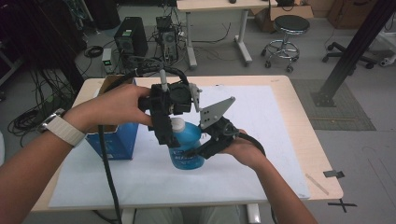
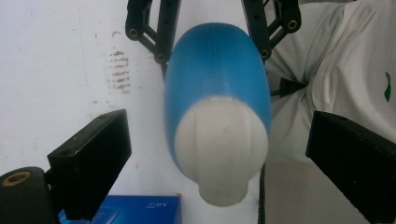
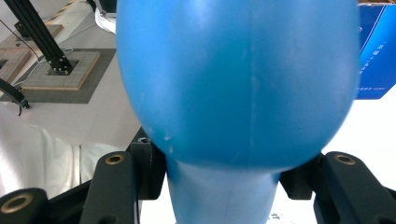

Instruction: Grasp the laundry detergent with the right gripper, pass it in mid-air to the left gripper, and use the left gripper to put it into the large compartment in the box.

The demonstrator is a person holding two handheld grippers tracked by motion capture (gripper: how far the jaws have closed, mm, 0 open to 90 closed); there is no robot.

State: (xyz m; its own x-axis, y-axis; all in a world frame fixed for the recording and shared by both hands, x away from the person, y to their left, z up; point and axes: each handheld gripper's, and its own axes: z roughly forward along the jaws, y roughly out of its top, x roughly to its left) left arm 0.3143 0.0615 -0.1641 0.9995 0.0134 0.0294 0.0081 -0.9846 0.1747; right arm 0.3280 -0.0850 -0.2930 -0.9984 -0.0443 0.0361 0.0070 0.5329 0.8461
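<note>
Blue bottle point(image 1: 187, 148) with white cap point(image 1: 177, 124), upright near the middle of the white sheet point(image 1: 261, 140), clamped low on its body by the right gripper point(image 1: 205, 148). Cap-opening step judged in hand: left gripper point(image 1: 169, 135) poised above, jaws apart either side of the cap, untouched; next, closing squarely on it. Left hand point(image 1: 116, 105) reaching from the left past the blue box point(image 1: 116, 142); right hand point(image 1: 243, 149) low, near right.

Can't really see where the right gripper point(image 1: 198, 148) pads meet the blue bottle point(image 1: 187, 150), they're tucked behind its bulge. The bottle's white cap point(image 2: 219, 149) between the left gripper point(image 2: 219, 154) jaws is blurry, and the blue box point(image 2: 140, 210) below them gets cut off.
</note>
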